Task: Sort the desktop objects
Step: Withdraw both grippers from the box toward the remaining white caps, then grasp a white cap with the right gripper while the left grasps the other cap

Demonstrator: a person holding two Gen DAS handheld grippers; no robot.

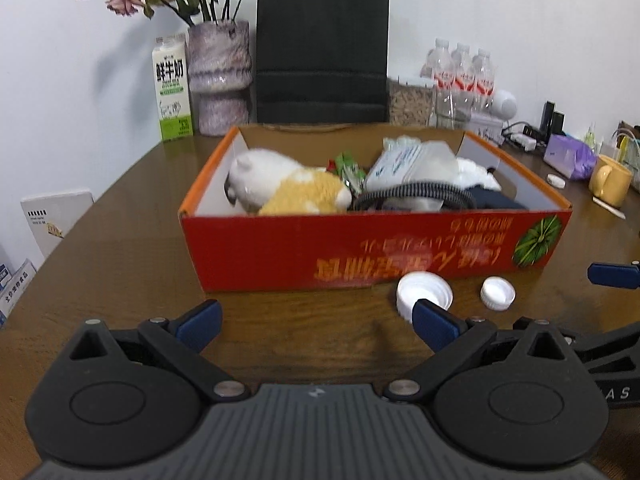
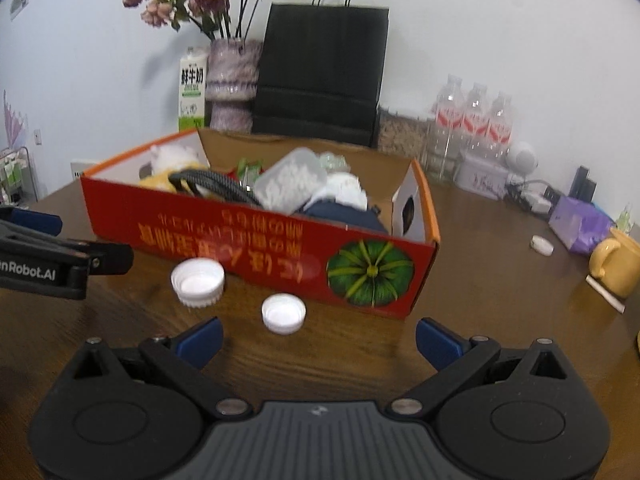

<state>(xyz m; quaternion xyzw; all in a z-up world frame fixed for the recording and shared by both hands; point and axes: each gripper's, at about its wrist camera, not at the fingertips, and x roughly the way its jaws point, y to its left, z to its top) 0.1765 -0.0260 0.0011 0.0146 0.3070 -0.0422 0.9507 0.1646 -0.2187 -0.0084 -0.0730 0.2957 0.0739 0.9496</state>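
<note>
White caps [image 2: 283,313] are lying by the red box [image 2: 256,240]; both hand-held grippers [image 1: 316,318] [image 2: 318,338] are hovering spread, needing a descent onto one.

On the tabletop [image 2: 480,280] stand one red cardboard box [image 2: 256,240], one milk carton [image 1: 172,88], one vase [image 1: 220,80], one black paper bag [image 1: 322,52], three water bottles [image 2: 474,120] and one yellow mug [image 2: 616,264]. Two white caps [image 2: 198,282] lie by the box's near wall, with a third small white piece [image 2: 542,245], perhaps also a cap, toward the right edge. The box holds one plush toy [image 1: 288,188].
</note>
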